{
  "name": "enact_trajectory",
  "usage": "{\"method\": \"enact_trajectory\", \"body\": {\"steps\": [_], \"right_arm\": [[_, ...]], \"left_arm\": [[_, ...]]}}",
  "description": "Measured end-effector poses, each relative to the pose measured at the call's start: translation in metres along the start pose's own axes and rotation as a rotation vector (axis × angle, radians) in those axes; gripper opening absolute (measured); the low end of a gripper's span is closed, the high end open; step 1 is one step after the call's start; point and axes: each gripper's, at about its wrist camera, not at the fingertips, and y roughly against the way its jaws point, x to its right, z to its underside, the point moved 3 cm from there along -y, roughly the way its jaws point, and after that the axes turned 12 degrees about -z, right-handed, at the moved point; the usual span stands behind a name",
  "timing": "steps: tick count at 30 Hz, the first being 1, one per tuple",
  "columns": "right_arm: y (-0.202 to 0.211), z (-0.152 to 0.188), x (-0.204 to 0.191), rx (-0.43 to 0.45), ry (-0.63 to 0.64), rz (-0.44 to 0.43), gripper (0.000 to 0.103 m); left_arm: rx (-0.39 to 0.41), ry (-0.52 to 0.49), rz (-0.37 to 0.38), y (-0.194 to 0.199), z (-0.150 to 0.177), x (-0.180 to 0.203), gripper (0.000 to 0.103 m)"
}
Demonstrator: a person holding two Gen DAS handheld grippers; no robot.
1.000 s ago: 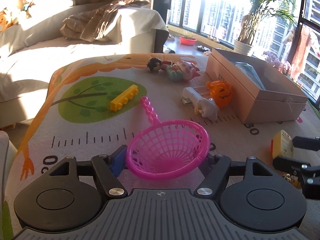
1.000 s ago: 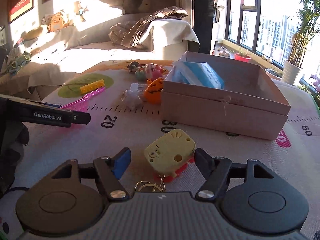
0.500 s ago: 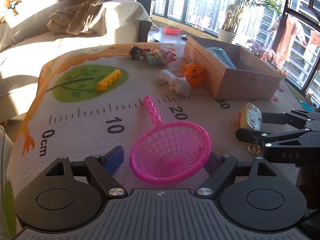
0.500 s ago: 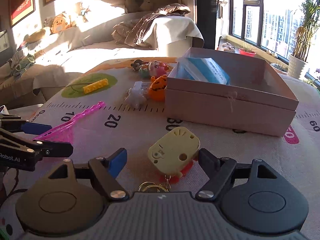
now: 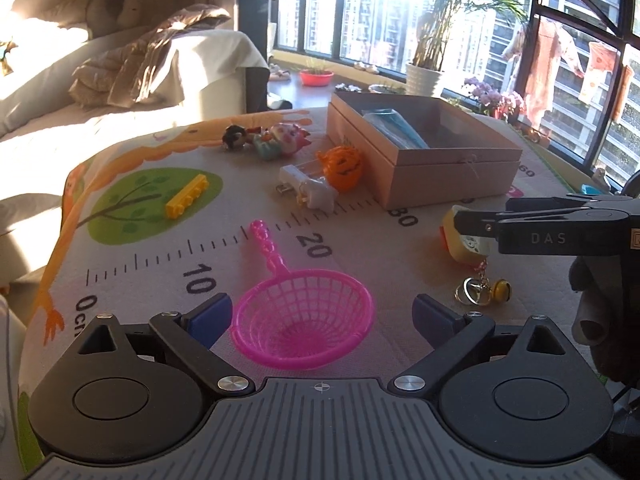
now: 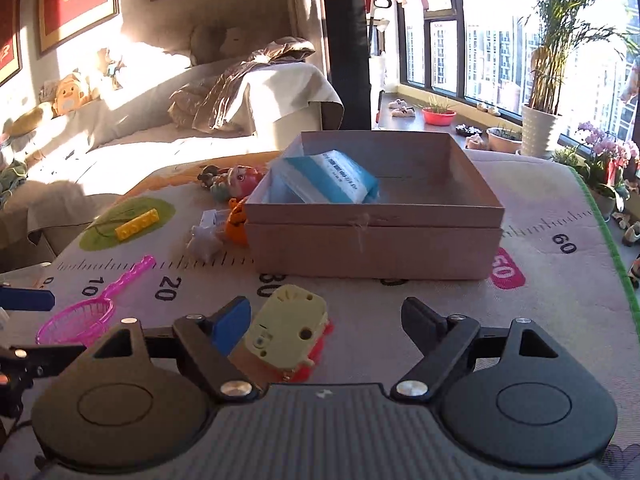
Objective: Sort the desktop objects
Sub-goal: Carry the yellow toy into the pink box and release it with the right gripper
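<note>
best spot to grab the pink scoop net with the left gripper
Grip the rim of the pink net across its round basket, coming straight ahead from the near side. The basket already sits between the open left gripper fingers; its thin beaded handle points away.

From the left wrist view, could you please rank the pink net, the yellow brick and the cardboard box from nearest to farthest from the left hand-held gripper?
1. Pink net: between the left hand-held gripper fingers.
2. Yellow brick: farther, left, on the green tree patch.
3. Cardboard box: farthest, right.
</note>
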Motion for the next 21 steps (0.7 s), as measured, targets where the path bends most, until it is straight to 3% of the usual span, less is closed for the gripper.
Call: {"method": "enact_trajectory", "body": {"steps": [3,4,5,10,12,14,19,21], "right_arm": [[-0.026,0.001,-0.012,-0.103,0.013,-0.001,0.065],[-0.031,0.002,-0.013,-0.124,0.009,0.003,0.048],[-0.032,0.001,-0.014,-0.133,-0.001,-0.01,0.044],[-0.007,-0.008,0.001,-0.087,-0.107,-0.175,0.044],[0.001,-0.007,0.016,-0.07,-0.115,-0.14,0.046],[0.013,-0.006,0.035,-0.027,-0.142,-0.094,0.067],[0.036,-0.002,0.07,-0.012,-0.136,0.093,0.067],[0.041,0.003,0.074,-0.021,-0.112,0.129,0.067]], "left_arm": [[-0.015,0.017,-0.024,-0.004,0.0,-0.005,0.1],[-0.02,0.024,-0.03,-0.006,-0.001,-0.007,0.1],[-0.027,0.034,-0.036,-0.009,-0.001,-0.009,0.1],[-0.065,0.062,-0.037,-0.022,-0.001,-0.012,0.1],[-0.073,0.06,-0.037,-0.026,-0.002,-0.01,0.1],[-0.074,0.056,-0.034,-0.028,-0.002,-0.007,0.1],[-0.077,0.047,-0.033,-0.029,-0.003,-0.003,0.1],[-0.079,0.041,-0.03,-0.03,-0.002,-0.001,0.1]]}}
